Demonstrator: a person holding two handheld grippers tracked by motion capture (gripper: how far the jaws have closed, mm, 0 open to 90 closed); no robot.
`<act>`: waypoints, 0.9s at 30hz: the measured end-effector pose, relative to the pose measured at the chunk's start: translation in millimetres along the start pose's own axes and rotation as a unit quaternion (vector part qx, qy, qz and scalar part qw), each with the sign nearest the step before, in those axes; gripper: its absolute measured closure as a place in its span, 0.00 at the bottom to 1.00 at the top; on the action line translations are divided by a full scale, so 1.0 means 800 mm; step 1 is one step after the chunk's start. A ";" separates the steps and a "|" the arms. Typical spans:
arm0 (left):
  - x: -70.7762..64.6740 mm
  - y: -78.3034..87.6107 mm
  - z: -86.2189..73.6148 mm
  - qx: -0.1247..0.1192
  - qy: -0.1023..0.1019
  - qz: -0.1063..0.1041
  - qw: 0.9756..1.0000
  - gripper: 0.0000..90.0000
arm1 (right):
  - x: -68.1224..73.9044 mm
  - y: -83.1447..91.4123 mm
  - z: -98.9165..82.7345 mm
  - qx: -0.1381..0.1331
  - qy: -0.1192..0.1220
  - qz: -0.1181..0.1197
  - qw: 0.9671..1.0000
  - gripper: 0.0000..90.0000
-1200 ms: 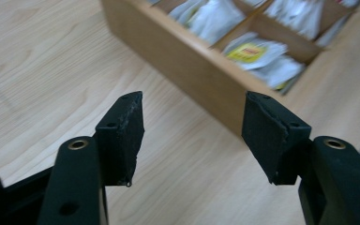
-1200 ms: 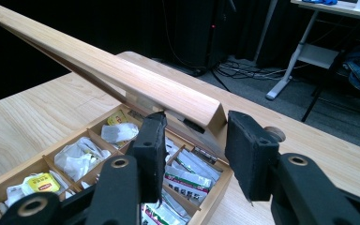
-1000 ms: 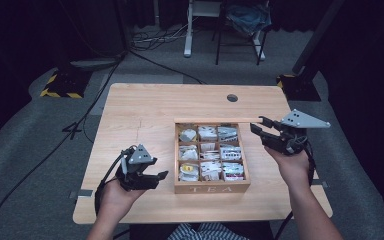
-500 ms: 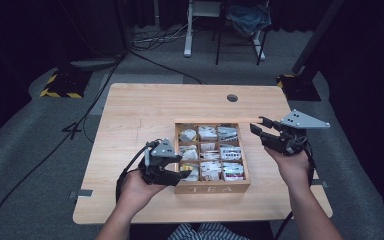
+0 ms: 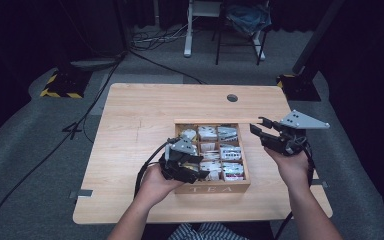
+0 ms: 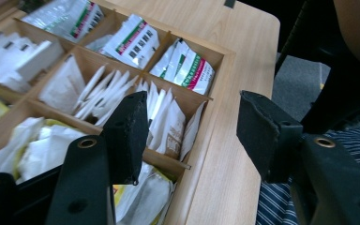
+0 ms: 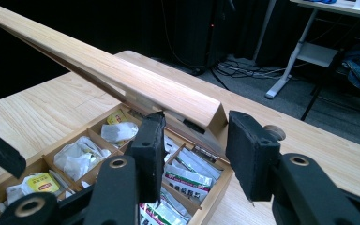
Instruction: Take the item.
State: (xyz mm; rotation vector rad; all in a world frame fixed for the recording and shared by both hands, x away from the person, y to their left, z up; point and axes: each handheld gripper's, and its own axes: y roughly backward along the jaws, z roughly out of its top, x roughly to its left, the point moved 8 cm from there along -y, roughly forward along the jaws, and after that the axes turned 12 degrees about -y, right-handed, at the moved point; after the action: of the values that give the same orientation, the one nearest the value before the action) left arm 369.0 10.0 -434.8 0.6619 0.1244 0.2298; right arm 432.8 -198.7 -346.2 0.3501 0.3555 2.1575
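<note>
Left gripper (image 5: 192,167) fingers, spread and narrowing, straddle the tea box (image 5: 212,189) front wall, pinching nothing.

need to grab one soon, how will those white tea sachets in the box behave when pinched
The white sachets look like thin paper, so probably light and floppy. They stand packed on edge, so neighbours may lift along. The left gripper, jaws just closing, holds nothing.

Black left claw (image 5: 196,169) and right claw (image 5: 260,129) carry grey three-cornered plates, trailing black cables.
</note>
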 end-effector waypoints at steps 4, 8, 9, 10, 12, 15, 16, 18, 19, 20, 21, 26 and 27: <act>-0.003 -0.015 0.000 0.002 -0.002 -0.017 1.000 0.52 | 0.000 0.000 0.000 0.001 -0.001 0.000 1.000 0.64; 0.000 -0.024 -0.001 0.005 0.002 -0.016 1.000 0.56 | 0.000 0.000 0.000 0.000 -0.001 0.000 1.000 0.64; 0.002 -0.027 -0.003 0.008 0.004 -0.016 1.000 0.57 | 0.000 0.000 0.000 0.000 0.000 0.000 1.000 0.64; 0.007 -0.034 -0.007 0.014 0.013 -0.012 1.000 0.59 | 0.000 0.000 0.000 0.001 0.000 0.000 1.000 0.64; 0.009 -0.037 -0.009 0.016 0.017 -0.010 1.000 0.63 | 0.000 0.000 0.000 0.001 0.000 0.000 1.000 0.64; 0.014 -0.044 -0.017 0.019 0.037 -0.007 0.999 0.66 | 0.000 0.000 0.000 0.001 0.000 0.000 1.000 0.64; 0.015 -0.047 -0.019 0.020 0.042 -0.010 0.999 0.68 | 0.000 0.000 0.000 0.001 0.001 0.000 1.000 0.64; 0.017 -0.052 -0.021 0.024 0.044 -0.009 0.999 0.71 | 0.000 0.000 -0.001 0.001 0.001 0.001 1.000 0.64; 0.017 -0.052 -0.021 0.024 0.044 -0.009 0.999 0.72 | 0.000 0.000 -0.001 0.001 0.001 0.001 1.000 0.64; 0.017 -0.054 -0.022 0.026 0.043 -0.008 0.999 0.72 | 0.000 0.000 -0.001 0.001 0.001 0.001 1.000 0.64; 0.017 -0.056 -0.022 0.032 0.041 -0.006 0.999 0.74 | 0.000 0.000 -0.001 0.001 0.001 0.001 1.000 0.64; 0.016 -0.064 -0.025 0.039 0.036 -0.010 0.999 0.76 | 0.000 0.000 -0.001 0.001 0.001 0.001 1.000 0.64; 0.016 -0.064 -0.025 0.039 0.036 -0.010 0.999 0.78 | 0.000 0.000 -0.001 0.001 0.001 0.001 1.000 0.64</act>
State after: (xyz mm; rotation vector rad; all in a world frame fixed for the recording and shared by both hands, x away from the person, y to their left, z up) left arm 386.6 -13.8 -482.5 0.7294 0.2104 0.2307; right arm 432.3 -198.8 -346.7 0.3488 0.3595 2.1592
